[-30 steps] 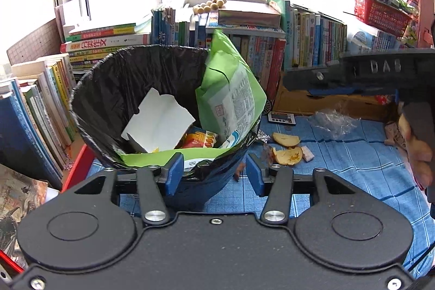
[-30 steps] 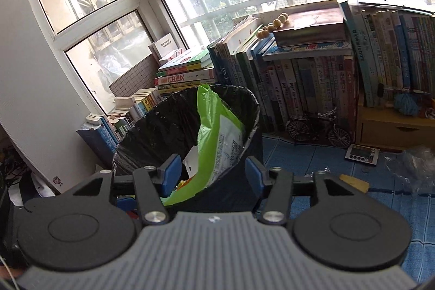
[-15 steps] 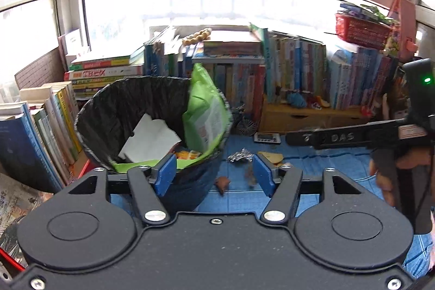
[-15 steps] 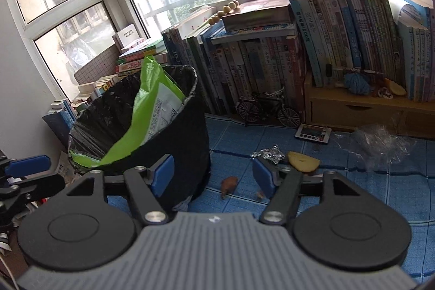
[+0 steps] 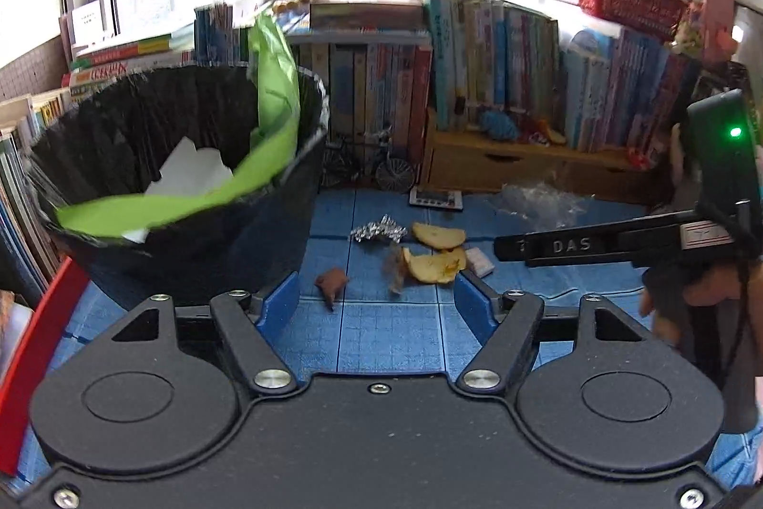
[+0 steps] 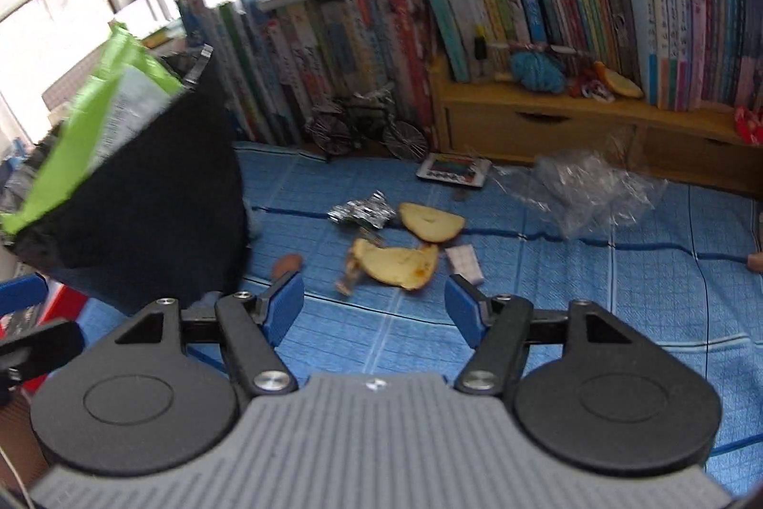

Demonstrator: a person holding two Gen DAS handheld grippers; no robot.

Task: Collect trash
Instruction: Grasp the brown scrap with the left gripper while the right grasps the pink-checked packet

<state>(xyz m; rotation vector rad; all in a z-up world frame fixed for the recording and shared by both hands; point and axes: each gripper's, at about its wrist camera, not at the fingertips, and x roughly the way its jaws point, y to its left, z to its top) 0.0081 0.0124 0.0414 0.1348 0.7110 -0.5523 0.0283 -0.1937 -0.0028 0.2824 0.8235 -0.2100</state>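
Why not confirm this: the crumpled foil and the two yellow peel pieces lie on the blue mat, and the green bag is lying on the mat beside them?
Wrong on the green bag: it stands inside the black bin, per the left wrist view. The foil and peel pieces do lie on the blue mat.

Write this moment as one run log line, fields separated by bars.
left claw: opening, empty | right claw: open, empty | peels, foil: on mat | bin: holds green bag
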